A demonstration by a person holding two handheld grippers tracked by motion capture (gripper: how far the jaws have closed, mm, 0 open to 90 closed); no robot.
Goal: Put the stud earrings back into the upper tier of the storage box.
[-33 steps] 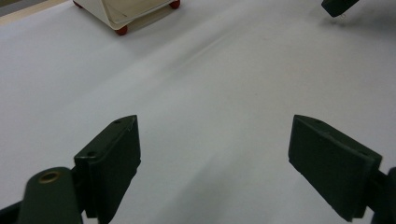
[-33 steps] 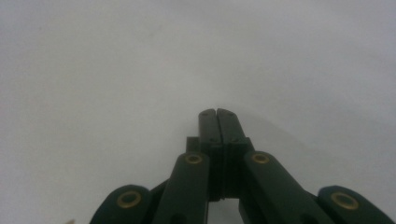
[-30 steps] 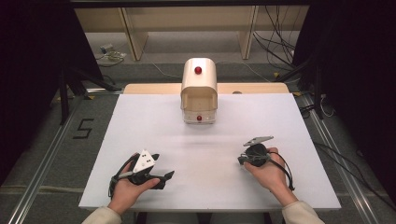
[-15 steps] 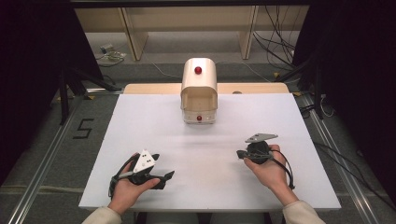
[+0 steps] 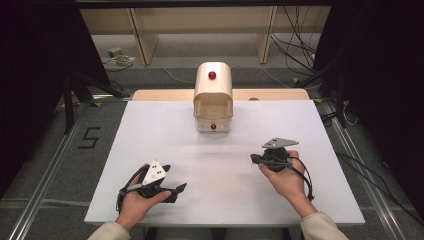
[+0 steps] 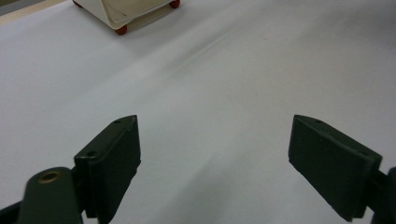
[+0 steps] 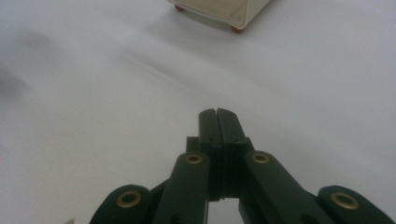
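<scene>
My left gripper sat lower left, jaws spread, right gripper lower right, jaws pressed together, cream box top centre, its opening looked empty.

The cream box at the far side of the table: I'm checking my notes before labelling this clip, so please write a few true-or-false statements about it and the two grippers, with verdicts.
1. The left gripper has its jaws wide apart with nothing between them. True.
2. The right gripper is clamped on the cream box. False: its jaws are shut on nothing, and the box stands well beyond it.
3. The cream box has a red knob on its rounded top. True.
4. The box lies tipped on its side on the white table. False: it stands upright on its small red feet.
5. Both grippers are on the near half of the table, apart from the box. True.
</scene>
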